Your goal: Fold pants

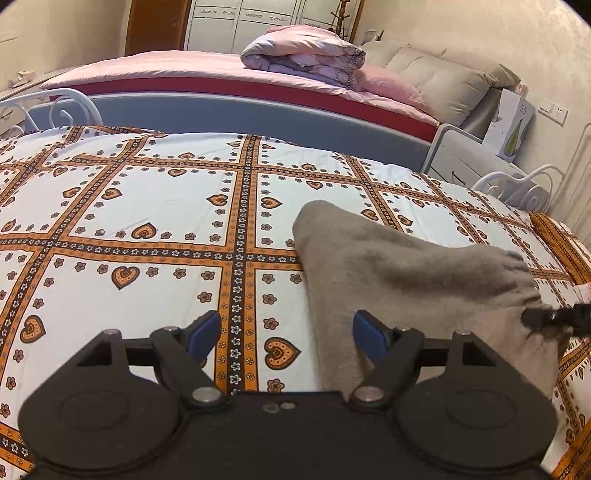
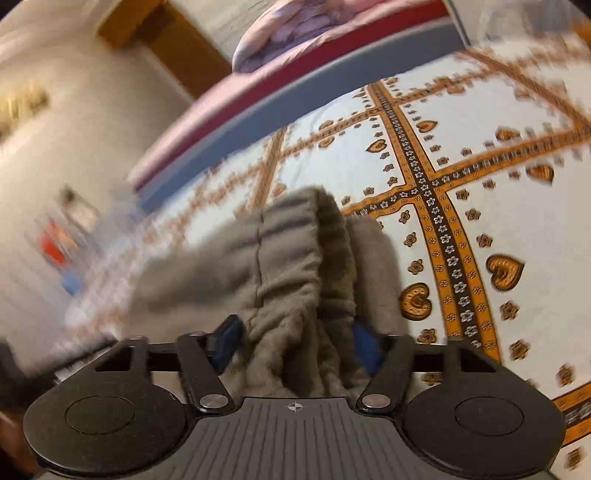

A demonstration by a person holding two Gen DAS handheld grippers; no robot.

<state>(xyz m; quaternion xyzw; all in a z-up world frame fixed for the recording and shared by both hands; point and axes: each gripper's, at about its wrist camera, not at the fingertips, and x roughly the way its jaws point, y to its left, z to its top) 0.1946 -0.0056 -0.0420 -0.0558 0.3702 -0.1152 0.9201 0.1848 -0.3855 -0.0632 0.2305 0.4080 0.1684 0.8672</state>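
Grey-brown fleece pants [image 1: 417,273] lie partly lifted over the patterned bedsheet [image 1: 147,206], at the right of the left wrist view. My left gripper [image 1: 286,328] is open and empty, just left of the cloth's edge, above the sheet. My right gripper [image 2: 297,339] holds the bunched elastic waistband of the pants [image 2: 295,266] between its blue fingers; in the left wrist view it shows as a black tip [image 1: 554,317] at the cloth's raised right corner. The right wrist view is motion-blurred and tilted.
A second bed with a pink cover [image 1: 207,70] and a folded quilt [image 1: 306,55] stands behind. A white metal bed frame [image 1: 62,107], a bedside cabinet [image 1: 465,158] and a white box [image 1: 513,125] stand around the near bed. Wardrobe doors [image 1: 266,22] are at the back.
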